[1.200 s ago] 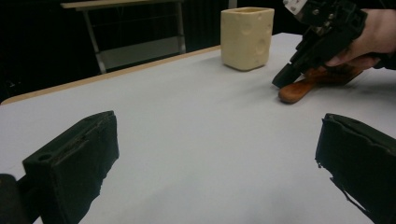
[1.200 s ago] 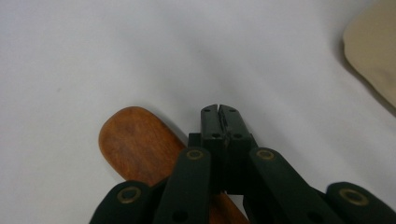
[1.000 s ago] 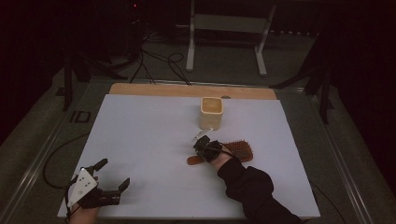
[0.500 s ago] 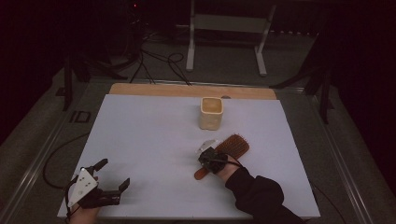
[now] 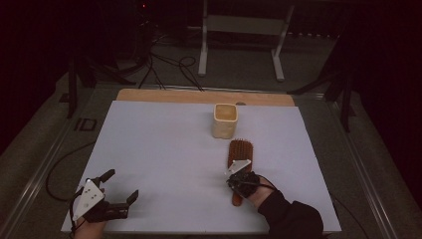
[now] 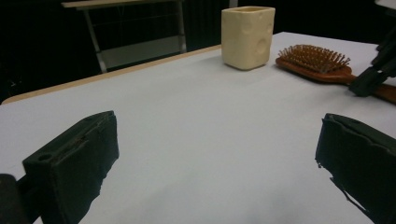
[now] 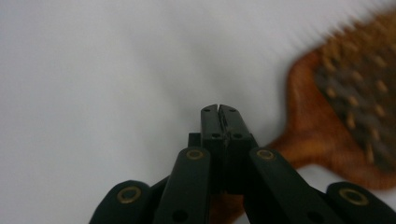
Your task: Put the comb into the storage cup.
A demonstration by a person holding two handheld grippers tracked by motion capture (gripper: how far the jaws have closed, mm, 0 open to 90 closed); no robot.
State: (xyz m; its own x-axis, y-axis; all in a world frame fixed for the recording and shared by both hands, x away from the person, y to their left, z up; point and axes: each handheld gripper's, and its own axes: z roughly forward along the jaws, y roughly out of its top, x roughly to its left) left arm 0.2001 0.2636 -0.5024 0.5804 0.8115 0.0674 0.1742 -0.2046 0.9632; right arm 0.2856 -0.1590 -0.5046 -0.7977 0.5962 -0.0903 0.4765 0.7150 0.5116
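Note:
A wooden paddle hairbrush [image 5: 241, 152] lies bristles up on the white table sheet [image 5: 164, 149], head pointing away from me toward a cream square cup [image 5: 225, 120]. My right gripper [image 5: 236, 183] is shut with nothing between its jaws and sits over the brush handle. In the right gripper view the closed right gripper [image 7: 219, 110] stands above the handle, with the blurred hairbrush [image 7: 345, 116] to the right. My left gripper [image 5: 122, 185] rests open and empty at the near left corner. The left gripper view shows the left gripper [image 6: 217, 172] wide apart, with the cup [image 6: 247, 36] and hairbrush [image 6: 315, 60] beyond.
A wooden strip [image 5: 199, 96] runs along the table's far edge. Behind the table stand a metal frame [image 5: 244, 25] and loose cables [image 5: 169, 64] on the dark floor. The other hand's gripper [image 6: 373, 77] shows at the right of the left gripper view.
The right gripper moved toward the near right, and the brush swung with it from lying crosswise to pointing away from me. The left gripper stayed still.

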